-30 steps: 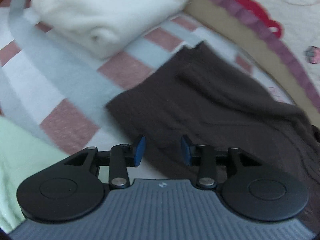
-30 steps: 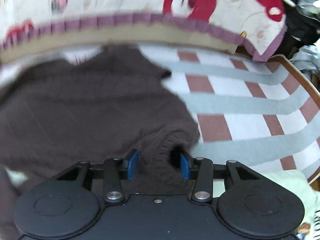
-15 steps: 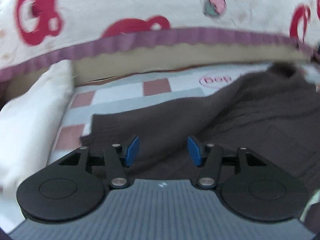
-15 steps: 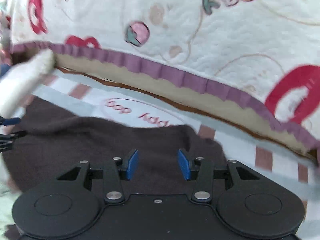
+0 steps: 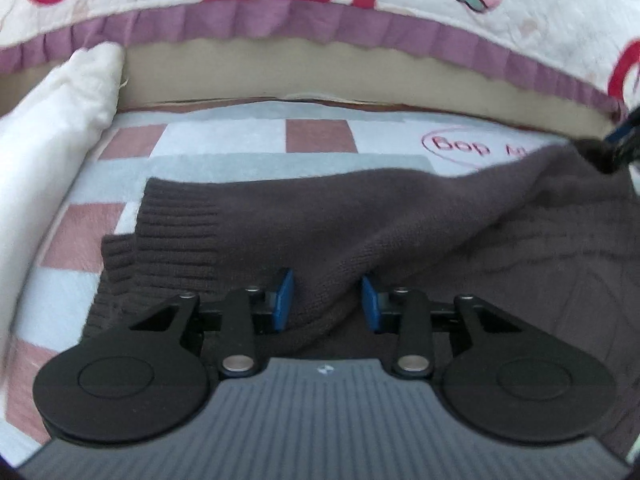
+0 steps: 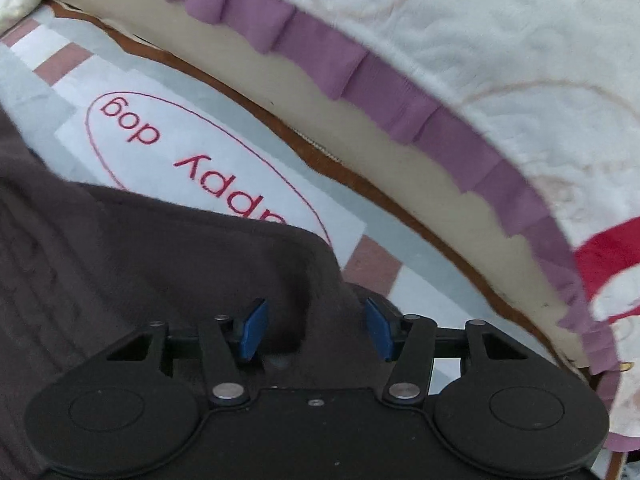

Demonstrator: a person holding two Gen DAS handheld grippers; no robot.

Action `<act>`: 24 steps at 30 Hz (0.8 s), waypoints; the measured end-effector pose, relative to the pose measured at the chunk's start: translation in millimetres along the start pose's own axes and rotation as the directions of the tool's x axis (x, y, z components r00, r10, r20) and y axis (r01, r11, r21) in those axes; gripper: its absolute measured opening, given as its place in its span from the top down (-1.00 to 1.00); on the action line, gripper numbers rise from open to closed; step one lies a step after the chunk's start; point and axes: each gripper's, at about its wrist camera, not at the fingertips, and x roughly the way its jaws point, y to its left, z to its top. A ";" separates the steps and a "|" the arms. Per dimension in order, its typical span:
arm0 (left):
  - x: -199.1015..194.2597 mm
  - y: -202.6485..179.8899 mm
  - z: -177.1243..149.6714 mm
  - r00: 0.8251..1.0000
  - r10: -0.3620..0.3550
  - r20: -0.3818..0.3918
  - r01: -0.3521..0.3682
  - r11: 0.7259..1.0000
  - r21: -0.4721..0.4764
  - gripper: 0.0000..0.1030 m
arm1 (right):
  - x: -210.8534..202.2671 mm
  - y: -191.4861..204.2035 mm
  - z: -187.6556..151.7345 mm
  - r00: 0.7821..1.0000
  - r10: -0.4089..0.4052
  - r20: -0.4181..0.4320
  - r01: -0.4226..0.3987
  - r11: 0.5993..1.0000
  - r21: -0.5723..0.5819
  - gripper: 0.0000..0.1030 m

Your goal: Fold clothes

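Left gripper: fingers closing, a raised ridge of the brown sweater between the blue pads; contact looks made on the right side of the ridge, full pinch not confirmed. Right gripper: fingers opening, a sweater corner lies between them with the pads clear of the cloth, so released.

The sweater lies spread on the checked mat; its ribbed cuff sits left of the left gripper. Beyond the sweater: cream folded garment, then the quilt with purple trim.

Step judged: laying a folded-over section flat. Next: the left needs a firm pinch before any lift; the right must withdraw without dragging the corner.
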 end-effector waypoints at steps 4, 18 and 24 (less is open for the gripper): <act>0.6 -3.8 0.5 1.000 0.019 0.023 -0.019 1.000 0.022 0.73 | 27.0 -2.4 14.0 1.000 -0.004 -0.031 0.006 0.998 0.061 0.01; -49.5 -10.2 14.9 0.987 0.099 0.125 -0.101 0.995 0.008 0.88 | -112.5 -8.0 -113.0 0.842 -0.473 0.261 0.328 0.831 0.450 0.87; -36.1 -11.5 6.2 0.992 0.108 0.061 -0.109 0.994 0.006 0.87 | -64.3 2.9 -145.7 0.971 -0.237 -0.025 0.230 0.905 0.359 0.74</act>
